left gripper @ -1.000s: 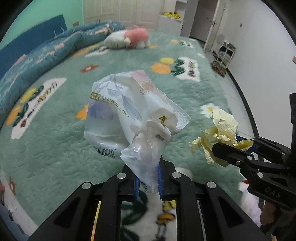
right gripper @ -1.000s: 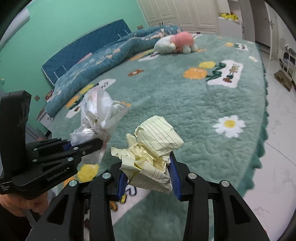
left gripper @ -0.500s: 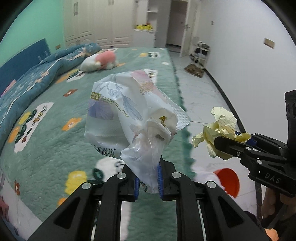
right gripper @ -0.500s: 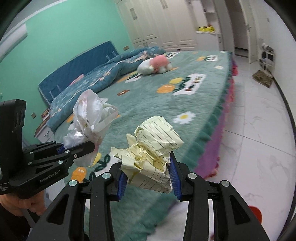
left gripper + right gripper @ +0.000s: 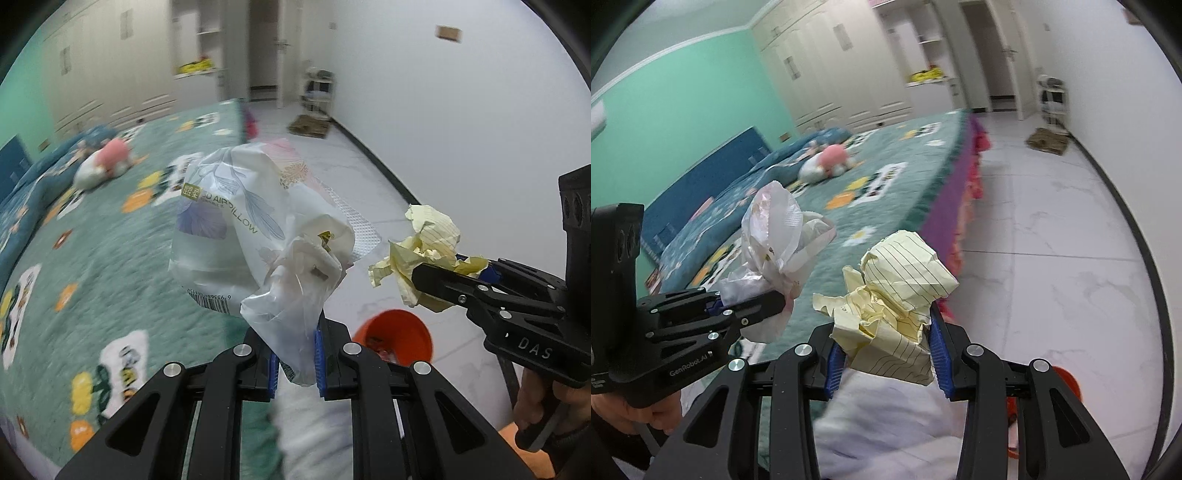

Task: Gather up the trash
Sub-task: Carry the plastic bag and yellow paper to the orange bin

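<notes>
Both hands loaded here. The left gripper (image 5: 295, 363) has its jaws pinched narrow on the twisted neck of a crumpled plastic bag (image 5: 258, 236), printed wrapper billowing up and forward from the blue pads. The right gripper (image 5: 884, 363) has its jaws clamped on a wad of yellow lined paper (image 5: 897, 295), which stands up out of the grip, rumpled, no clear long axis.

Side by side they ride, the left just to the left of the right, close but apart, nothing touching between the two loads.

Now the key relation: the orange bin (image 5: 395, 336) sits low on the floor, below and just ahead of both sets of jaws. In the left wrist view its open mouth shows between the bag and the paper, nearly under the right gripper's load; in the right wrist view only a sliver of its rim peeks out at the lower right. So the right hand looks the nearer, and the drop is down, not forward. There seems to be something already inside, though it's too small to name.

Something white and blurred lies close beneath both grippers; can't tell what.

Room to move? Plenty on the right: bare white tiled floor (image 5: 1052, 240) runs out to the wall. On the left, the edge of the bed (image 5: 886, 206) with its green patterned cover hems things in. Far back, a pink-and-white plush toy (image 5: 827, 162) and wardrobes.
</notes>
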### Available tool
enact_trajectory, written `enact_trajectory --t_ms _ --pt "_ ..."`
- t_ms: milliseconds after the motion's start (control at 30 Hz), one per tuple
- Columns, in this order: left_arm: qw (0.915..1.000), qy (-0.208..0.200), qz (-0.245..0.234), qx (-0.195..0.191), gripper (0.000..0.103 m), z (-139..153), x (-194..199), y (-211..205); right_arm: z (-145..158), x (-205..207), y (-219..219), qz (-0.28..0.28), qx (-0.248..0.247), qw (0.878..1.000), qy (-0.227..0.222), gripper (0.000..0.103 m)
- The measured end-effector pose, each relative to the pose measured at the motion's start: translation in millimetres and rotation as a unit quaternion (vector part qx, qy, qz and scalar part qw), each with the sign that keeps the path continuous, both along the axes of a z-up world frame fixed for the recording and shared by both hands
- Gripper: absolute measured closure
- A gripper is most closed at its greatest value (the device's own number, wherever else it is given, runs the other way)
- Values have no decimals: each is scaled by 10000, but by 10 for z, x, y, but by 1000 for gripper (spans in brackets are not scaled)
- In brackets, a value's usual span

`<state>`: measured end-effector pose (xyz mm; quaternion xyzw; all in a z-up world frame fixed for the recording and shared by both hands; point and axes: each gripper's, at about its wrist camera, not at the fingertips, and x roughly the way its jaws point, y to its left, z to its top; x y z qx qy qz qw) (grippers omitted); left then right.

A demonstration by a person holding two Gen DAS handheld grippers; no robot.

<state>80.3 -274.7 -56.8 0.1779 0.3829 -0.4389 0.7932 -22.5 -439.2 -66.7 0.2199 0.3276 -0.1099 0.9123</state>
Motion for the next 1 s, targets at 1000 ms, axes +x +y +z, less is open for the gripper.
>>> enact_trajectory --t_ms 1000 --pt "9615 1104 -2145 1319 86 -1327 -670 -1954 -745 -1561 -1478 -2047 615 9745 683 63"
